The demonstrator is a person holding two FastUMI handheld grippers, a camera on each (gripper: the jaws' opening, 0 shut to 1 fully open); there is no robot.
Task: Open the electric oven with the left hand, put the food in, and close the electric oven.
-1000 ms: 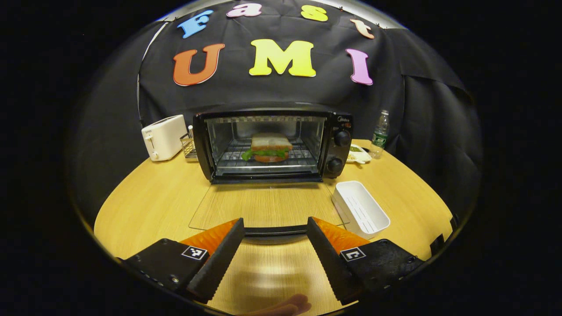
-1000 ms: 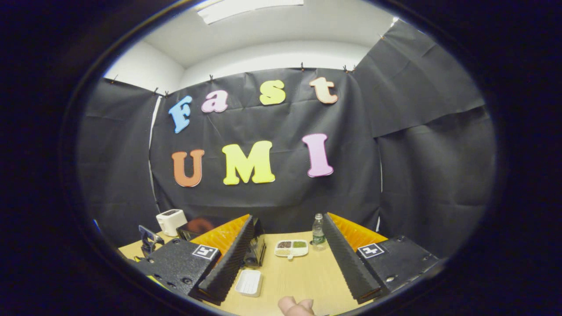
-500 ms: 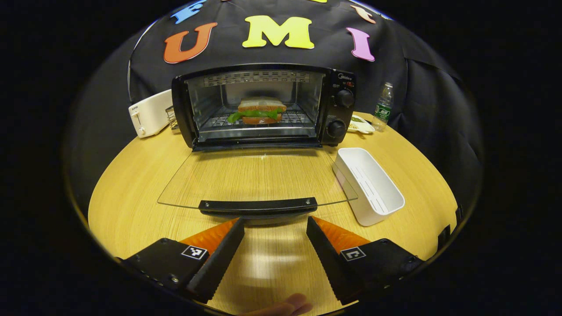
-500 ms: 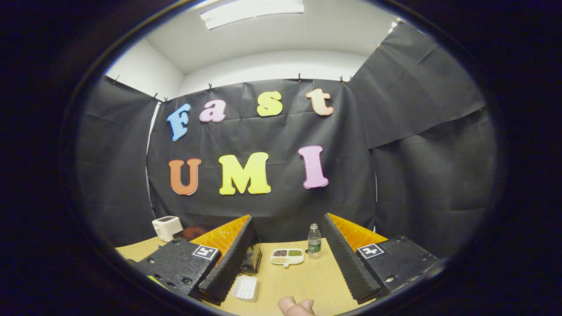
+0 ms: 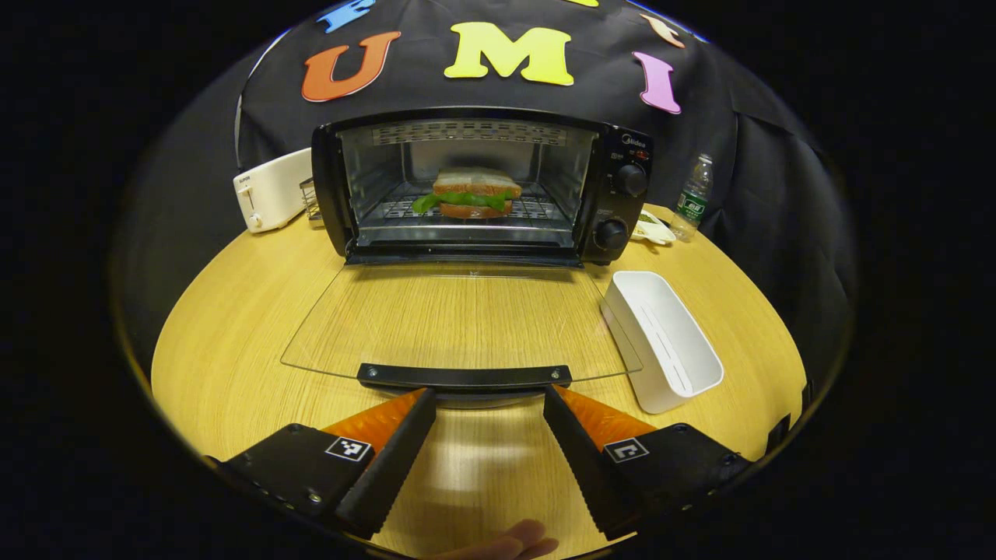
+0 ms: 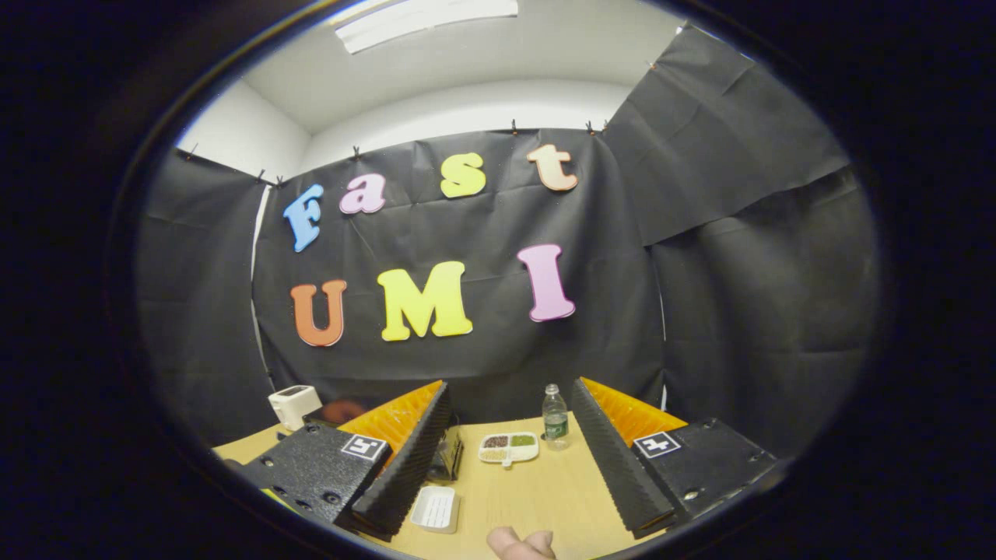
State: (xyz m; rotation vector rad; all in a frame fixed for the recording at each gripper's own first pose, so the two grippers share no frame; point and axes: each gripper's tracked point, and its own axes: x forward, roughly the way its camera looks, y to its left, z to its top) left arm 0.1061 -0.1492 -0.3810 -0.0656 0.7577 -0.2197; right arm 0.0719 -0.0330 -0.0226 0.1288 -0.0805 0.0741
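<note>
**Two grippers open, sandwich sitting in the oven**

Both fingers of the left gripper (image 5: 486,393) are spreading wide just before the door handle (image 5: 464,376), now slightly nearer it than half a second ago. The electric oven (image 5: 482,190) is standing open, glass door (image 5: 459,319) lying flat; the sandwich (image 5: 471,194) is resting on its rack. Right of the door, a white tray (image 5: 665,338) is sitting. The right gripper (image 6: 510,424) is hanging wide, empty, tilted slightly differently.

No legible text on oven (image 5: 467,187), toaster (image 5: 268,190) or bottle (image 5: 692,198)
</note>
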